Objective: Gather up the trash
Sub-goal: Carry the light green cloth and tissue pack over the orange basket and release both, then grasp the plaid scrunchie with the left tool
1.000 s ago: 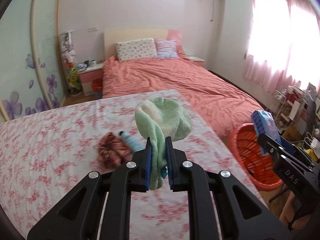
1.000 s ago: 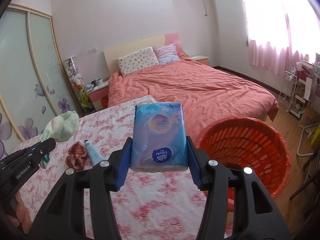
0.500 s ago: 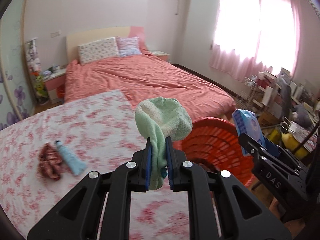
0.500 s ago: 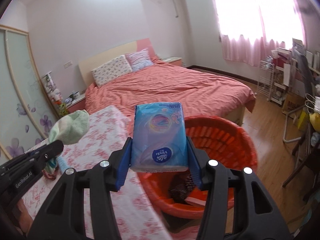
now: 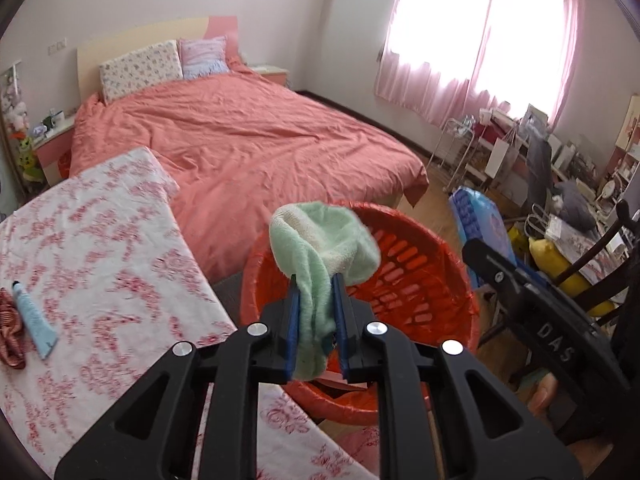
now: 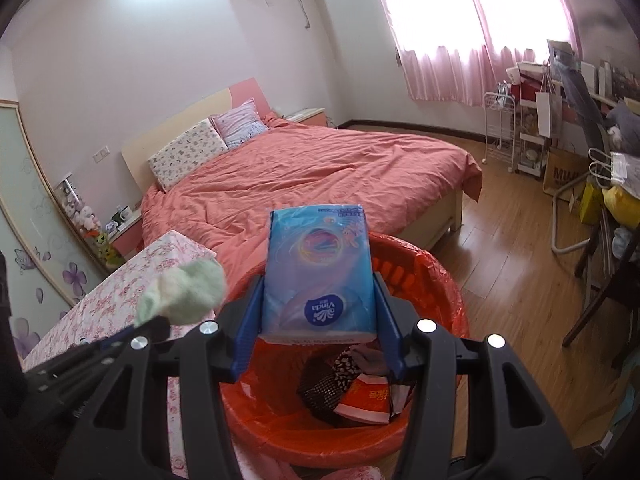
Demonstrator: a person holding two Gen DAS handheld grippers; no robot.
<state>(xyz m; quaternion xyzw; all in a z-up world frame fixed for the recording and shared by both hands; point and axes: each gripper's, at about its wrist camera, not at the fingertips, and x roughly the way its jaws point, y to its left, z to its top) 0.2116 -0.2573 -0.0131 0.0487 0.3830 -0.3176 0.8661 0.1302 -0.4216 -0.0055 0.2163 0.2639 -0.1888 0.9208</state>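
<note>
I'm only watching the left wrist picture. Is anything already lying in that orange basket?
Observer: Yes. The right wrist view shows a dark patterned cloth and a red-and-white packet at the bottom of the basket.
Operator: And the blue thing right of the green sock?
Observer: A tissue pack, clamped in the right tongs. Its front carries a round Vinda logo.

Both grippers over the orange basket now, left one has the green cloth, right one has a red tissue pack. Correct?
Not quite: the tissue pack in the right gripper is blue, not red, as the right wrist view shows. The rest holds: the left gripper has the green cloth between its jaws, which have just been opening, and both hang over the orange basket.
</note>
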